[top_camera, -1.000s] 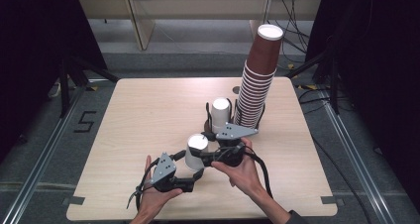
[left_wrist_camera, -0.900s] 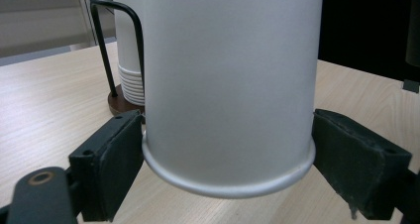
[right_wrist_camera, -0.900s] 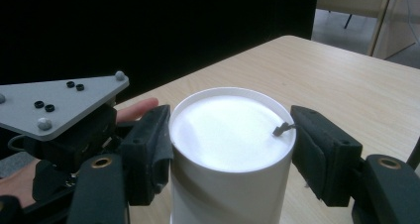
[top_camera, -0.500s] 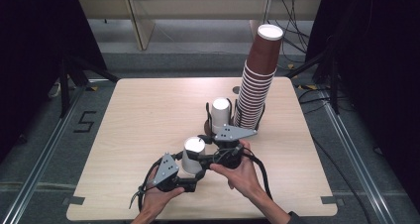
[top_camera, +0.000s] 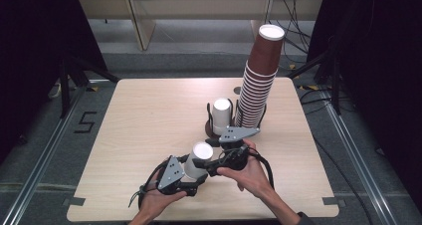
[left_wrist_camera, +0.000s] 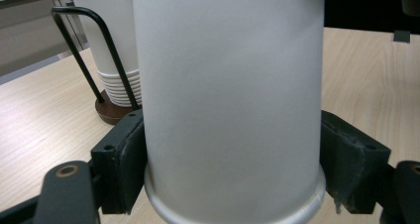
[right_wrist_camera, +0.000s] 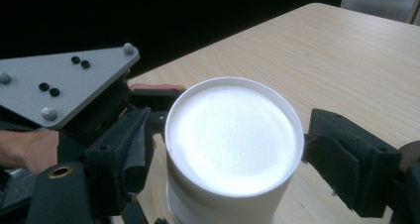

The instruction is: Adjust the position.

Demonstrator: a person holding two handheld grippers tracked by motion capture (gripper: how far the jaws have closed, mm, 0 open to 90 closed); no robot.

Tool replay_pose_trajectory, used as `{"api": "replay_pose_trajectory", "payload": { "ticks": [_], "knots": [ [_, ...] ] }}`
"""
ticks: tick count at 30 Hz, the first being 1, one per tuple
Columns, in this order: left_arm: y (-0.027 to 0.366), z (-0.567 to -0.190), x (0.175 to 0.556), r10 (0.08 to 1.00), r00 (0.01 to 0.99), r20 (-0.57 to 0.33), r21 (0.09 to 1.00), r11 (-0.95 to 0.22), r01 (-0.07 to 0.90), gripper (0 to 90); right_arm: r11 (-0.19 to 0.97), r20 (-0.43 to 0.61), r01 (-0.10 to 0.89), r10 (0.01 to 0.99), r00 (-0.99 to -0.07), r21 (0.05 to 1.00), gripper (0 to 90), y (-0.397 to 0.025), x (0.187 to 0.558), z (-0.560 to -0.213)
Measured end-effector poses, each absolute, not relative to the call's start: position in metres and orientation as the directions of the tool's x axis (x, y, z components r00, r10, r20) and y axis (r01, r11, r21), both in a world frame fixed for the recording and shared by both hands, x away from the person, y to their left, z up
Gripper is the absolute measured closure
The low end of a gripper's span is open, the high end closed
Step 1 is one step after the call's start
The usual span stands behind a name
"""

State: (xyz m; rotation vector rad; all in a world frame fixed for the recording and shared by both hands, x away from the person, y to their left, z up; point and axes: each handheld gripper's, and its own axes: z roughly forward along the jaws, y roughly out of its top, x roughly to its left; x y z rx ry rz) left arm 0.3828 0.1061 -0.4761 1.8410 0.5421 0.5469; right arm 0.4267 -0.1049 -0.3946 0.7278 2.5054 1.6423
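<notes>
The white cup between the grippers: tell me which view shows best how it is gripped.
The left gripper view: the white cup, upside down, fills the gap between the left gripper jaws, both pads against its wall near the rim. The right gripper view looks down on its base, flanked by the right gripper jaws. The high view shows it small between both grippers.

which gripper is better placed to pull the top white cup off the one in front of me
Right, probably. The right gripper straddles the upside-down white cup near its top, jaws apart, while the left gripper clamps it lower down.
</notes>
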Motion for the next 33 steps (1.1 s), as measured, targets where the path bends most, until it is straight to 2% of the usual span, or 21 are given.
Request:
{"api": "replay_pose_trajectory", "payload": {
  "ticks": [4, 7, 8, 13, 14, 18, 20, 27, 33],
  "knots": [
    [0.105, -0.474, 0.381, 0.588, 0.799, 0.127, 0.937, -0.335, 0.097, 22.1, 0.343, 0.198, 0.348, 0.402, -0.894, 0.872, 22.6, -0.105, 0.426, -0.396],
    [0.104, -0.473, 0.380, 0.579, 0.805, 0.130, 0.937, -0.337, 0.091, 21.8, 0.347, 0.212, 0.359, 0.395, -0.894, 0.866, 30.6, -0.106, 0.426, -0.399],
    [0.104, -0.473, 0.380, 0.577, 0.807, 0.130, 0.937, -0.336, 0.090, 21.3, 0.340, 0.221, 0.362, 0.388, -0.895, 0.868, 30.9, -0.105, 0.426, -0.399],
    [0.107, -0.476, 0.380, 0.595, 0.799, 0.087, 0.972, -0.225, 0.062, 15.0, 0.290, 0.290, 0.416, 0.393, -0.873, 0.862, 33.1, -0.110, 0.426, -0.396],
    [0.109, -0.476, 0.380, 0.600, 0.796, 0.079, 0.977, -0.206, 0.058, 14.7, 0.279, 0.280, 0.396, 0.377, -0.883, 0.875, 33.2, -0.112, 0.428, -0.394],
    [0.112, -0.474, 0.380, 0.600, 0.799, 0.028, 0.992, -0.116, 0.052, 14.7, 0.182, 0.359, 0.445, 0.369, -0.857, 0.877, 33.4, -0.119, 0.430, -0.390],
    [0.111, -0.474, 0.380, 0.599, 0.799, 0.041, 0.994, -0.103, 0.026, 14.7, 0.169, 0.376, 0.455, 0.358, -0.855, 0.874, 33.4, -0.122, 0.430, -0.388],
    [0.112, -0.473, 0.377, 0.600, 0.796, 0.075, 0.991, -0.132, 0.006, 15.1, 0.160, 0.400, 0.476, 0.352, -0.846, 0.865, 33.2, -0.124, 0.431, -0.392],
    [0.115, -0.471, 0.378, 0.580, 0.807, 0.112, 0.986, -0.167, -0.017, 20.2, 0.158, 0.421, 0.496, 0.352, -0.836, 0.854, 31.9, -0.126, 0.434, -0.393]
  ]
}}
